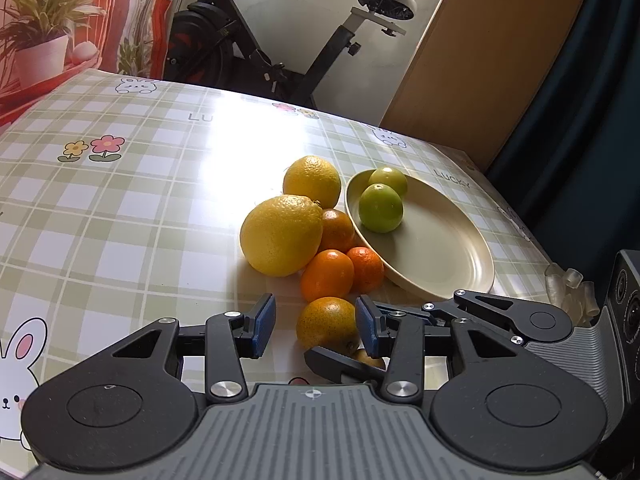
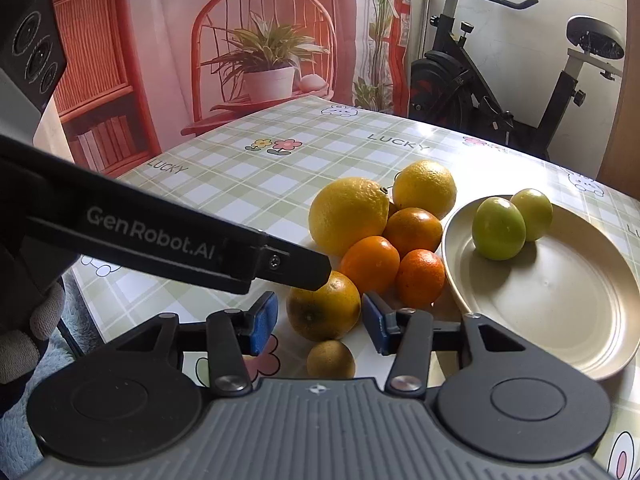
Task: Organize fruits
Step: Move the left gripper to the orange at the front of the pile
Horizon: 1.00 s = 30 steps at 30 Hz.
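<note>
- Two green fruits (image 1: 380, 208) lie at the far end of the cream plate (image 1: 448, 256) in the left wrist view; yellow and orange fruits huddle just beside its rim on the checked tablecloth (image 1: 120, 220). The left gripper (image 1: 316, 326) is spread wide, a dull orange fruit (image 1: 326, 324) between its pads, ungripped.
- Right wrist view: the right gripper (image 2: 320, 322) gapes too, flanking that same fruit (image 2: 323, 306); a small brownish fruit (image 2: 331, 359) sits nearer the camera.
</note>
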Motion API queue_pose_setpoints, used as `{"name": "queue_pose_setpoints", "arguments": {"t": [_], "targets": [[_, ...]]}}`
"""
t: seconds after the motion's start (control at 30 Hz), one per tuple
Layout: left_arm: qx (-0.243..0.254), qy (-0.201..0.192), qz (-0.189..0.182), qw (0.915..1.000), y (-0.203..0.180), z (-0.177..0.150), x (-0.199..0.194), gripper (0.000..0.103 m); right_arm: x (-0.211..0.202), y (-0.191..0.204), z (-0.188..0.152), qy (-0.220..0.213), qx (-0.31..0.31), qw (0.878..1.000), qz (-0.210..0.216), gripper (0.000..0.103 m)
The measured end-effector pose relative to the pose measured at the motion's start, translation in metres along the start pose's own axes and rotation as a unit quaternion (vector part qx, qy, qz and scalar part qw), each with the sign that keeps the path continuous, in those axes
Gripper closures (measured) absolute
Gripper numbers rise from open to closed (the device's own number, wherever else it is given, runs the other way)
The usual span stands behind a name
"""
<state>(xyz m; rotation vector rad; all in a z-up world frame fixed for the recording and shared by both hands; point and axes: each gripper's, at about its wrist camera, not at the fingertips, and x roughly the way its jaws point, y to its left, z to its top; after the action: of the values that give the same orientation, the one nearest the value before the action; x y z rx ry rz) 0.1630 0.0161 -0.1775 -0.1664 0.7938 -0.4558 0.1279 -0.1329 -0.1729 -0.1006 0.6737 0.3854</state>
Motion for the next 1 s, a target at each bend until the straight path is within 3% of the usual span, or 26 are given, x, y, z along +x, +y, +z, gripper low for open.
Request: {"name": "queue_pose_setpoints", "arguments": {"t": [0.1, 0.17, 0.23, 0.47, 0.9, 1.0], "targets": [[0.000, 0.005, -0.004, 1.0000, 0.001, -0.003, 0.004, 0.057, 0.000, -0.003, -0.001, 0.000, 0.009, 1.000, -0.004, 0.048], [0.000, 0.006, -0.008, 0.9999, 0.001, -0.005, 0.004, 0.057, -0.003, -0.005, -0.002, -0.003, 0.018, 1.000, 0.000, 0.032], [0.003, 0.006, -0.010, 0.9999, 0.000, -0.006, 0.005, 0.057, -0.004, -0.006, -0.002, -0.004, 0.026, 1.000, 0.006, 0.024], [0.003, 0.005, -0.007, 1.0000, 0.001, -0.008, 0.007, 0.056, -0.004, -0.009, -0.003, -0.003, 0.040, 0.999, -0.004, 0.013], [0.001, -0.026, -0.005, 0.9997, -0.002, -0.011, 0.000, 0.056, -0.007, -0.017, -0.006, -0.016, 0.068, 0.997, -0.026, 0.011], [0.002, -0.027, -0.006, 0.9996, -0.003, -0.012, 0.001, 0.056, -0.006, -0.009, -0.004, -0.010, 0.036, 0.999, -0.037, 0.014]]}}
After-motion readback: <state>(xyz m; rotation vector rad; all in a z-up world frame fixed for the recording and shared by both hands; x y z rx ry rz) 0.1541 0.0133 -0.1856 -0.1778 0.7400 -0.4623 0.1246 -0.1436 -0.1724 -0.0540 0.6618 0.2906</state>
